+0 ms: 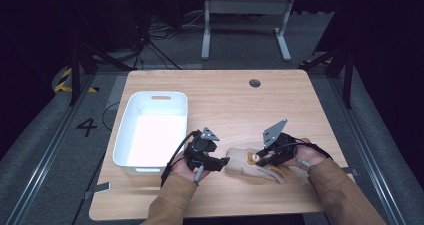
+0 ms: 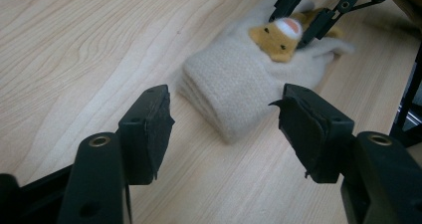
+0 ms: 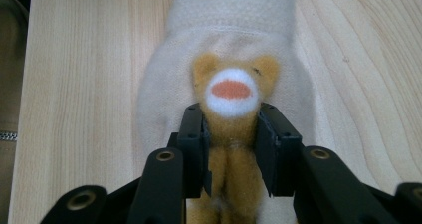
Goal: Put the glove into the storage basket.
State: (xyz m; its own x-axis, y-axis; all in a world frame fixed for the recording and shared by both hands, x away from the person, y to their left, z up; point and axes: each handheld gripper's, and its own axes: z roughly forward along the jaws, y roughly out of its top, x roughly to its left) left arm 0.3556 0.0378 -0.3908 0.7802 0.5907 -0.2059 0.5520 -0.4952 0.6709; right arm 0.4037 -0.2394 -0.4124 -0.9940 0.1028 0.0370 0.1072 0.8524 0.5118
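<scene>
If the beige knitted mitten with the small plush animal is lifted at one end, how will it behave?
The mitten looks soft and knitted, so it will probably droop and fold. It seems light, and lying flat it should not roll. Its fuzzy surface likely grips well between the right gripper fingers.

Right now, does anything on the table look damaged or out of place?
One thing: the left gripper has chipped, ragged edges on its black jaws, seen in the left gripper view. The cream mitten and white bin look normal.

Sock (image 1: 245, 163) lies on the surface (image 1: 280, 100) near its front edge, right of the bin (image 1: 131, 135), between left gripper (image 1: 223, 162) and right gripper (image 1: 258, 158).
</scene>
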